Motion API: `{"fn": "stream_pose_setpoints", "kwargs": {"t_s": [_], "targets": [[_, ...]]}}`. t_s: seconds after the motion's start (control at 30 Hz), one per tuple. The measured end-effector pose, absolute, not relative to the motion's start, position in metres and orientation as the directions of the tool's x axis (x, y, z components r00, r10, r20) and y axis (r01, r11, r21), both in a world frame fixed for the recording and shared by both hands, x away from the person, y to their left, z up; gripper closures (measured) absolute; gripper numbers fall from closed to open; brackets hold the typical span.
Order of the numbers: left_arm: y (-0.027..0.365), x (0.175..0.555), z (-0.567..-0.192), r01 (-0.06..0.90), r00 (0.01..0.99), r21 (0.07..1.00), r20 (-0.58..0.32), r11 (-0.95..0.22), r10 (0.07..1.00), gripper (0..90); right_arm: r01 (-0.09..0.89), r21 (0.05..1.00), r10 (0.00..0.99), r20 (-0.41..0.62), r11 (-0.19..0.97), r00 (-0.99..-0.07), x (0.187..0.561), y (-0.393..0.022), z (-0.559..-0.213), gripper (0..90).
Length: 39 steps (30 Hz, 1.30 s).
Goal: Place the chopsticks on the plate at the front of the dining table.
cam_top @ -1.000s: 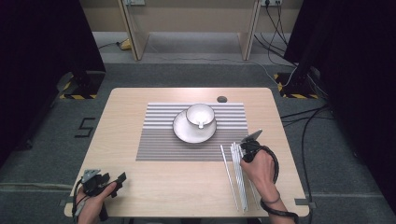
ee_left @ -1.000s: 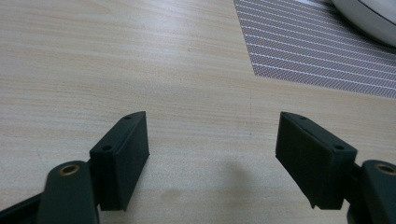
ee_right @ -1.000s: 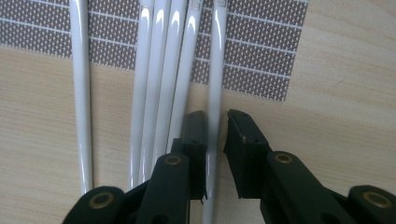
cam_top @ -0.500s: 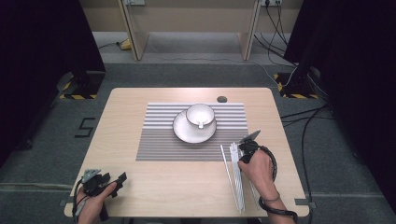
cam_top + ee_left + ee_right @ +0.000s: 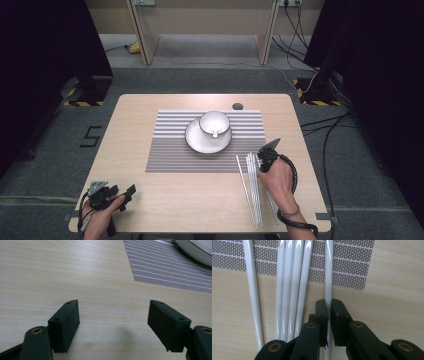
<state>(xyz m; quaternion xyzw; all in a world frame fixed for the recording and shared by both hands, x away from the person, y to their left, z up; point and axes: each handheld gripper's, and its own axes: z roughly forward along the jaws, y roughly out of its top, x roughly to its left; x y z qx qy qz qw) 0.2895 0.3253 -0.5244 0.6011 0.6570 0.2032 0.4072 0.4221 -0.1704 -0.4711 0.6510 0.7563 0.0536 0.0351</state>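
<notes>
Step in hand: picking one white stick out of a small group; the right gripper has its jaws clamped on it, having just closed from wide apart, the stick pinched between the pads.
Where the stick is: flat on the table at the near right, its far end over the near right corner of the striped mat, just beside the four other sticks on its left.
Right hand: sits over the bundle of sticks, at its far end.
Left gripper: rests at the near left corner of the table, jaws wide apart, nothing between them.
Next move, as I judge it: lift the gripped stick straight up so it clears its neighbours, then carry it, likely toward the cup.
Things around: the cup sits on a saucer mid-mat; a small dark disc lies past the mat's far edge.
In the way: the neighbouring sticks lie close and may roll or be dragged along; the stick is long and gripped near one end, so it may tip.
</notes>
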Motion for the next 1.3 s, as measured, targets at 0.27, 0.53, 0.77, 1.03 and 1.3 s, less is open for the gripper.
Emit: {"fn": "stream_pose_setpoints", "kwargs": {"t_s": [0.27,0.53,0.77,1.03,1.3], "targets": [[0.325,0.290,-0.524,0.624,0.055,0.757,-0.291,0.195,0.955,24.7,0.983,0.139,0.992,0.025,0.117,-0.122,0.421,-0.171,-0.471,85.3],[0.325,0.290,-0.524,0.624,0.053,0.757,-0.291,0.196,0.955,24.7,0.981,0.153,0.991,0.046,0.119,-0.127,0.418,-0.176,-0.471,85.4],[0.325,0.290,-0.525,0.623,0.053,0.758,-0.291,0.196,0.955,24.8,0.985,0.137,0.991,0.064,0.106,-0.115,0.418,-0.180,-0.470,85.4],[0.325,0.290,-0.525,0.622,0.053,0.758,-0.290,0.196,0.956,24.8,0.986,0.138,0.991,0.073,0.097,-0.108,0.417,-0.183,-0.463,85.5],[0.325,0.290,-0.525,0.621,0.053,0.759,-0.288,0.195,0.956,24.9,0.984,0.146,0.990,0.084,0.104,-0.117,0.415,-0.180,-0.456,85.4]]}}
